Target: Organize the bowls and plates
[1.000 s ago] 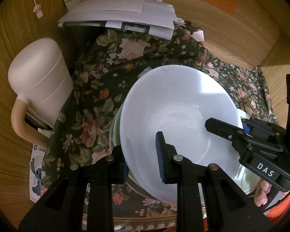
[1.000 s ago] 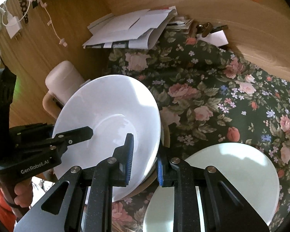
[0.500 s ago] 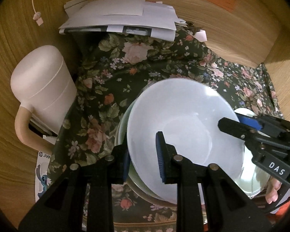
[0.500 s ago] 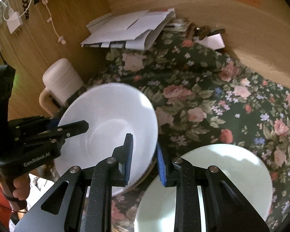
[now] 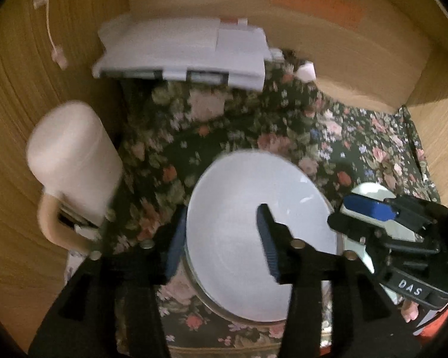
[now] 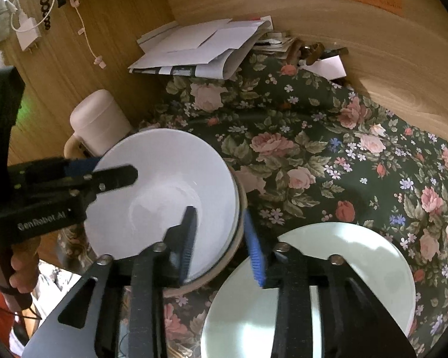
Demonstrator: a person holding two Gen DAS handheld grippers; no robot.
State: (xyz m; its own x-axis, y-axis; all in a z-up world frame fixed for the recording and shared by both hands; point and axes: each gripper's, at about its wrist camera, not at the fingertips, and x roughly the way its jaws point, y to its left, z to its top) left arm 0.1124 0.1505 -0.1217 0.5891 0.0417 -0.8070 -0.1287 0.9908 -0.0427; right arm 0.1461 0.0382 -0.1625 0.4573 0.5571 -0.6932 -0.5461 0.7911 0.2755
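- Now both tools, left tool point(image 5: 221, 244) and right tool point(image 6: 222, 246), have just been opening, straddling but no longer pinching the white bowl point(image 6: 164, 197) rim
- Bowl sits nested on the stack on the floral counter point(image 6: 313, 155), apparently released to stay, beside the pale plate point(image 6: 343, 268)

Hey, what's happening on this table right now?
A person with a gripper in each hand has set a white bowl onto a stack of dishes on the floral tablecloth. The left gripper and the right gripper straddle its rim on opposite sides, jaws just opening and letting go. A pale green plate sits alongside.
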